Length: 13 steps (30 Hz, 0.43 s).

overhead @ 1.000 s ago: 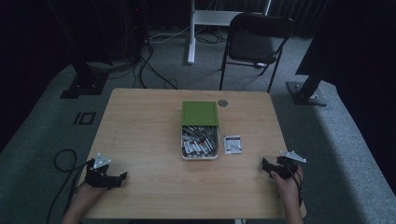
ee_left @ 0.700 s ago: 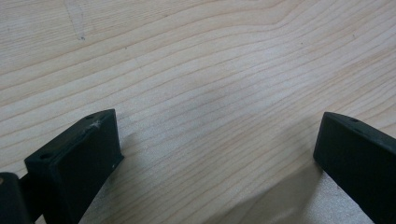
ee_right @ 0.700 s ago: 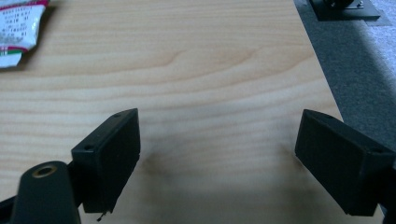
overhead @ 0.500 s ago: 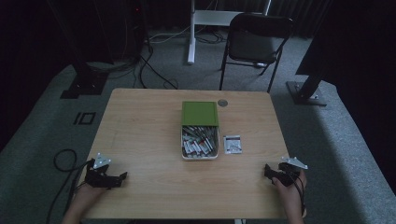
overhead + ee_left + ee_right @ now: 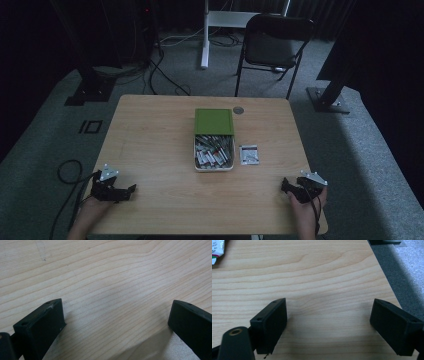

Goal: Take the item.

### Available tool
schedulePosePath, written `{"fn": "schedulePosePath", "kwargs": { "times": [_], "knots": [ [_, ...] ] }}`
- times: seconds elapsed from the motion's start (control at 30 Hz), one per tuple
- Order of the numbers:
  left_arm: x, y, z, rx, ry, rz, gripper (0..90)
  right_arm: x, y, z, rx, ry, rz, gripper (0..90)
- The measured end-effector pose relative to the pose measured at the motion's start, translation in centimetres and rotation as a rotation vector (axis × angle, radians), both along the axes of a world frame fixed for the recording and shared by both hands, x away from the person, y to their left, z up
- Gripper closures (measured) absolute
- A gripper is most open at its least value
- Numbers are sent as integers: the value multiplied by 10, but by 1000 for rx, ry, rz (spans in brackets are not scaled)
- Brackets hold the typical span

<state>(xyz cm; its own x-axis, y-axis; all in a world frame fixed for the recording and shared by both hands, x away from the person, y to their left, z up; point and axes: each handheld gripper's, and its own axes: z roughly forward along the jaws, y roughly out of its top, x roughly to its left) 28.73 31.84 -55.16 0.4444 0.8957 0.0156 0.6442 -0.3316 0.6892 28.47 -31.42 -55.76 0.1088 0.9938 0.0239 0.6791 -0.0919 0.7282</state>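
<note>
A white tray (image 5: 198, 161) holding several small sachets sits at the table's centre, with its green lid (image 5: 214, 121) lying against its far end. A small white packet (image 5: 249, 154) lies just right of the tray; its corner (image 5: 216, 250) appears at the top left of the right gripper view. My left gripper (image 5: 129, 190) rests near the front left edge, held by a hand. In its own view it (image 5: 117, 312) is open over bare wood. My right gripper (image 5: 286, 186) rests near the front right corner, and it (image 5: 329, 315) too is open with nothing between its jaws.
The wooden table (image 5: 150, 135) has a round cable grommet (image 5: 238, 110) near its far edge. A black folding chair (image 5: 272, 47) stands beyond the table, with stand bases and cables on the grey carpet. The table's right edge (image 5: 387, 282) lies close to the right gripper.
The right gripper has drifted slightly toward the near edge of the table. The left gripper has barely moved.
</note>
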Motion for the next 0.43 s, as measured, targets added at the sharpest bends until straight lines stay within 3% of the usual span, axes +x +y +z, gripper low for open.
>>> {"fn": "schedulePosePath", "kwargs": {
  "times": [0.43],
  "knots": [
    [0,0,0,-1,0,0,14,1,1,0,1,6,22,112]
  ]
}}
